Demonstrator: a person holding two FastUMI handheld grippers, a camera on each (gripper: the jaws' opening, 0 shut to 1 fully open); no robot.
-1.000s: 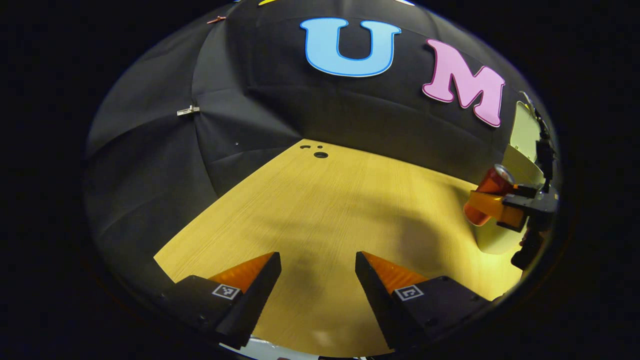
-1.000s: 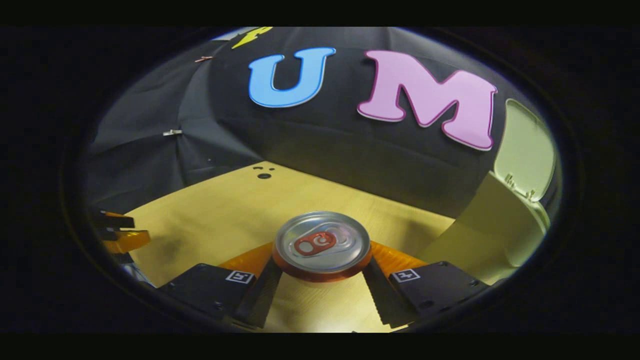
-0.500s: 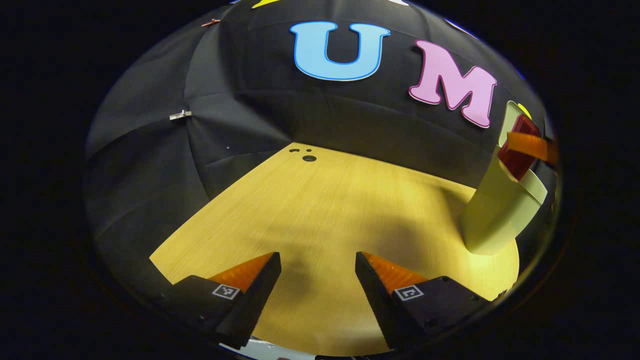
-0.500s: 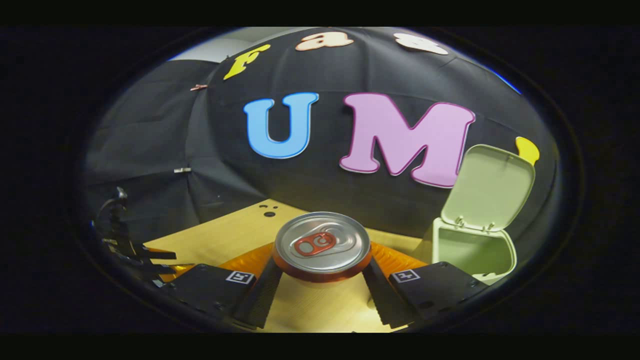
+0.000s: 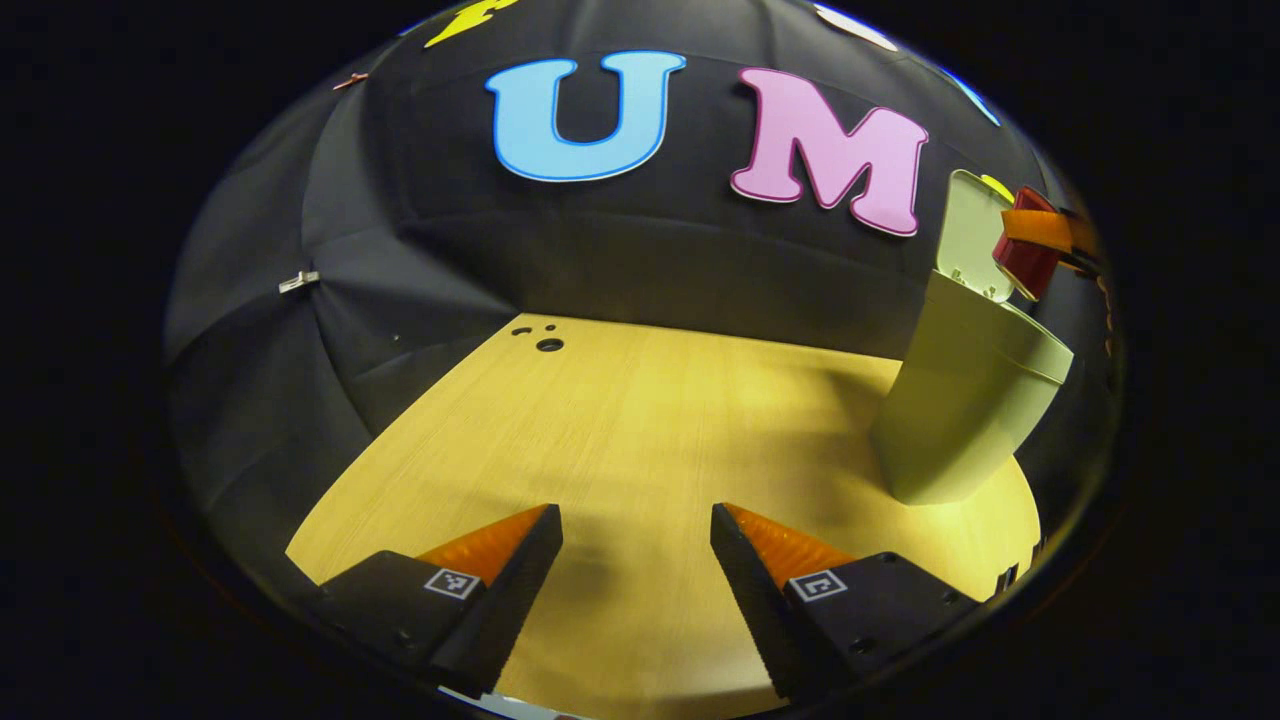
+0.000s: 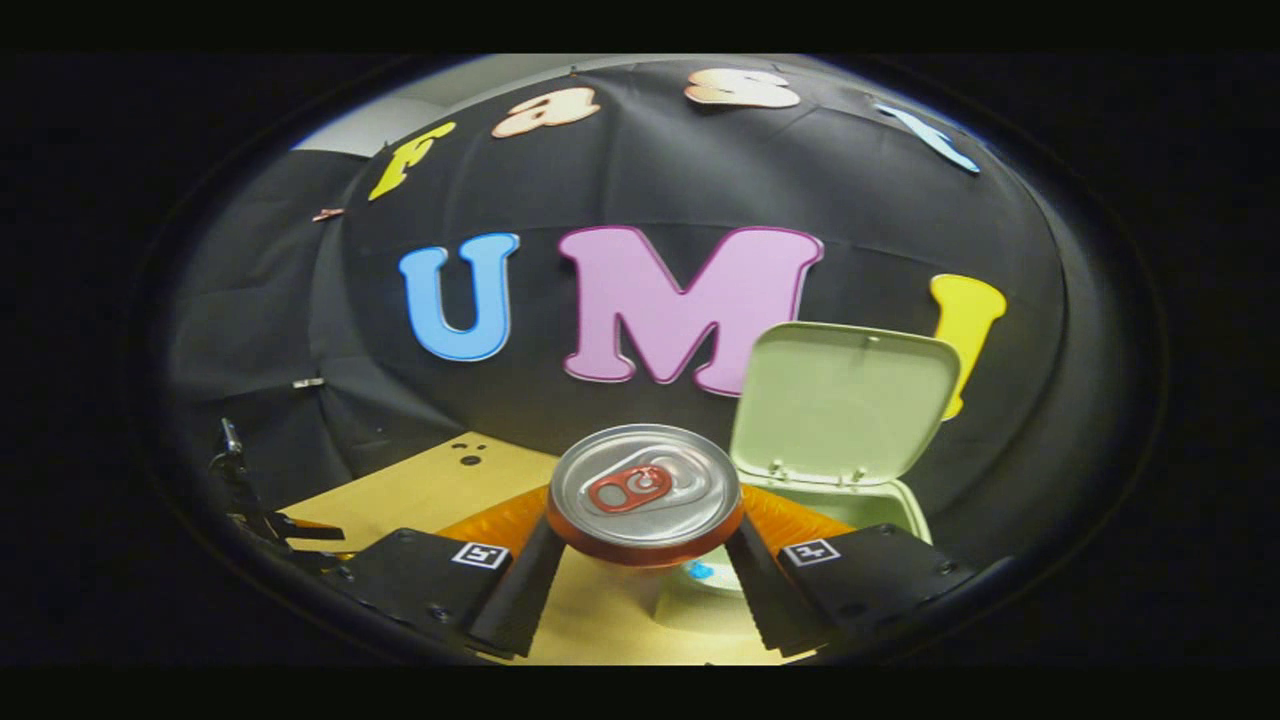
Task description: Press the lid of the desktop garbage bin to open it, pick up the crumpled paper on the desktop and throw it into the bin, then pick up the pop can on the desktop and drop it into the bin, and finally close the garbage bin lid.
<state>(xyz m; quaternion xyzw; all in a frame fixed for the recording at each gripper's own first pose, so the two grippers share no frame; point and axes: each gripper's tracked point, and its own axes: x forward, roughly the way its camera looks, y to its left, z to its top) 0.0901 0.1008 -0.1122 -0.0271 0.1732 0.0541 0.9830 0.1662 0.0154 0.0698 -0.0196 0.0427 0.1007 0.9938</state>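
While the left gripper (image 5: pixel 636 560) is held wide, the cylindrical metal pop can (image 6: pixel 645 493) is clamped upright by the right gripper (image 6: pixel 640 545).

- The wooden worktop (image 5: pixel 640 420) spreads ahead of the left tongs (image 5: pixel 636 560) and under them, pale yellow with a fine straight grain.
- A soft shadow (image 5: pixel 590 575) lies on the wood just between the left tongs' tips.
- Small dark round holes (image 5: pixel 548 344) sit in the worktop's far corner, well ahead of the left tongs and slightly to their left; from the right gripper view they show at (image 6: pixel 468 458).
- A small metal clip (image 5: pixel 298 283) hangs on the black cloth wall (image 5: pixel 640 250), far up and to the left of the left tongs.
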